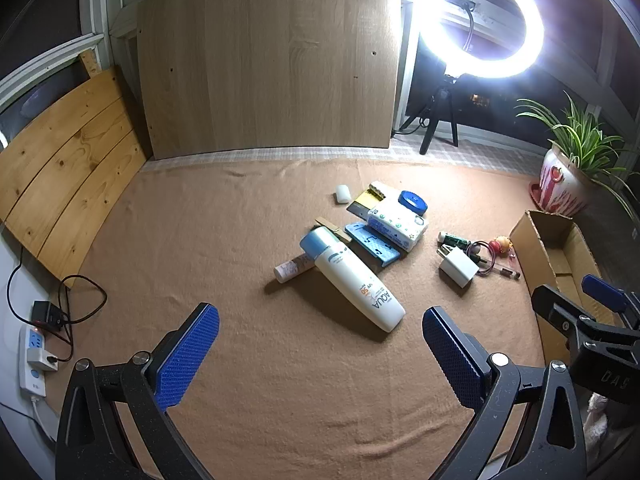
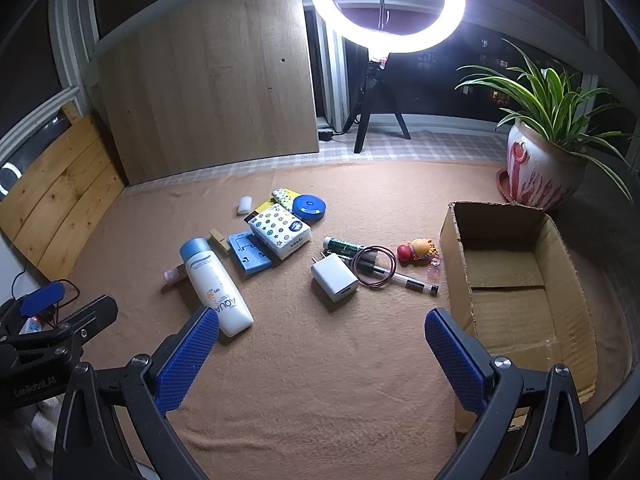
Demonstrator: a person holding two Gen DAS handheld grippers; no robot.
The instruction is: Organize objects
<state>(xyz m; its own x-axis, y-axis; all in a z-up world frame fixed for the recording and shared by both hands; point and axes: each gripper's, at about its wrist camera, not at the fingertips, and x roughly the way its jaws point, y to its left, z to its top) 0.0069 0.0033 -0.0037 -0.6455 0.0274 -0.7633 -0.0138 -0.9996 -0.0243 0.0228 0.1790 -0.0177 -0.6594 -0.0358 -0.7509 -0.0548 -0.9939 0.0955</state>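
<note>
Small objects lie scattered on a tan cloth: a white sunscreen bottle (image 1: 352, 276) (image 2: 216, 280) with a blue cap, a tissue pack (image 1: 396, 224) (image 2: 280, 232), a blue foam piece (image 2: 248, 254), a blue round tin (image 2: 308, 205), a white charger (image 1: 459, 267) (image 2: 334, 280), batteries (image 2: 343, 246), a pen (image 2: 408, 280) and a small toy (image 2: 418, 251). An open cardboard box (image 2: 508, 276) (image 1: 556, 248) stands at the right. My left gripper (image 1: 320, 320) hovers open just short of the bottle. My right gripper (image 2: 320, 322) is open in front of the charger, nothing between its fingers.
A ring light (image 2: 386, 4) on a tripod and a potted plant (image 2: 540, 168) stand at the back right. Wooden boards (image 1: 264, 60) lean at the back and left. A power strip (image 1: 34, 360) with cables lies at the left edge.
</note>
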